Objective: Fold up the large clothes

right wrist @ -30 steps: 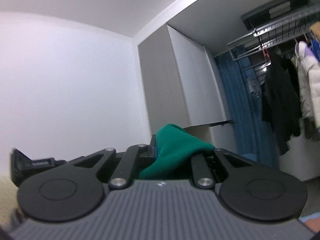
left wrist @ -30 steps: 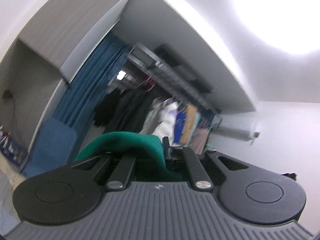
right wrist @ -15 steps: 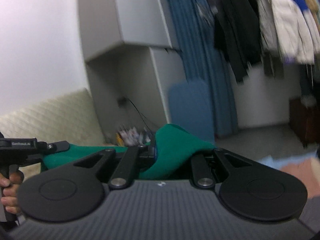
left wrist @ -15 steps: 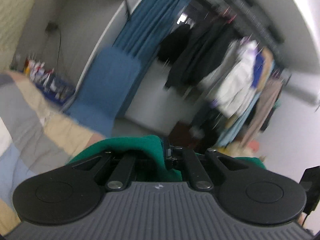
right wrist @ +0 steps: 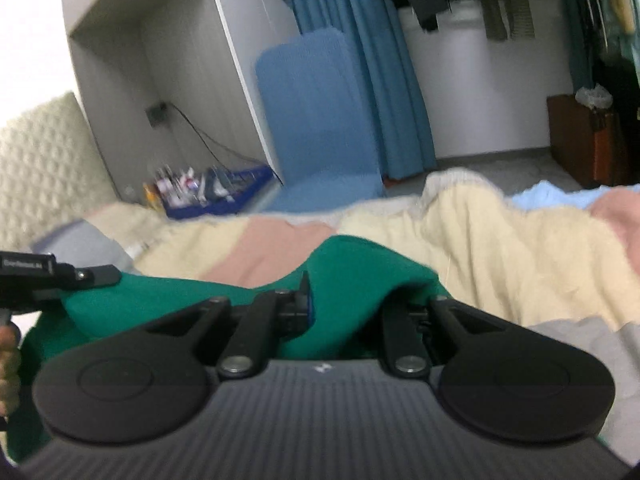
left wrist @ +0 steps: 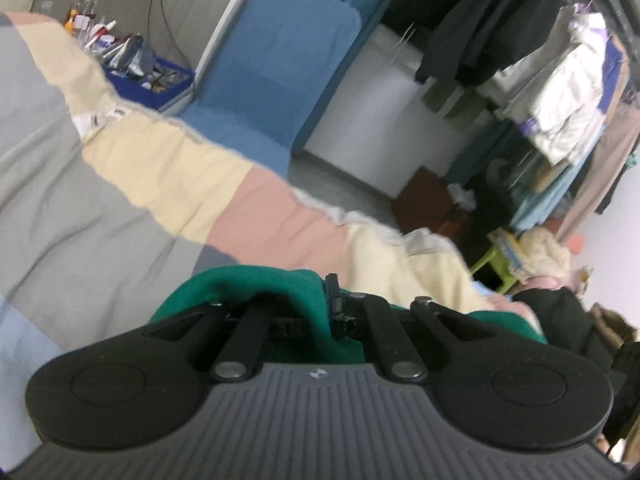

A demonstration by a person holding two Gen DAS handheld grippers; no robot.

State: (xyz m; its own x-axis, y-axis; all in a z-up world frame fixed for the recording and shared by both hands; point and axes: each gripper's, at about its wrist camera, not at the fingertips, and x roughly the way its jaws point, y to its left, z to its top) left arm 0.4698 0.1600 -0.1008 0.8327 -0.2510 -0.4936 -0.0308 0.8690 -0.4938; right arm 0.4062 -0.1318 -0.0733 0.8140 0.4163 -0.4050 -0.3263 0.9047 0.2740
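A large green garment (left wrist: 256, 280) is bunched over my left gripper (left wrist: 333, 300), which is shut on a fold of it just above the patchwork blanket (left wrist: 120, 208). In the right wrist view the same green garment (right wrist: 360, 276) drapes over my right gripper (right wrist: 316, 300), whose jaws pinch the cloth. The fabric stretches left to the left gripper (right wrist: 92, 274), held by a hand (right wrist: 8, 356) at the frame's edge. Both grippers' fingertips are mostly hidden under the cloth.
The bed's blanket (right wrist: 480, 248) has grey, cream, pink and light blue patches. Past the bed's edge stand a blue padded chair (left wrist: 280, 80), a blue crate of bottles (left wrist: 148, 76), a brown box (right wrist: 580, 140) and a rack of hanging clothes (left wrist: 560, 80). A quilted headboard (right wrist: 36, 160) is at left.
Both views have swung down from the ceiling and walls to the bed. Both grippers have come down toward the blanket, still holding the green garment.
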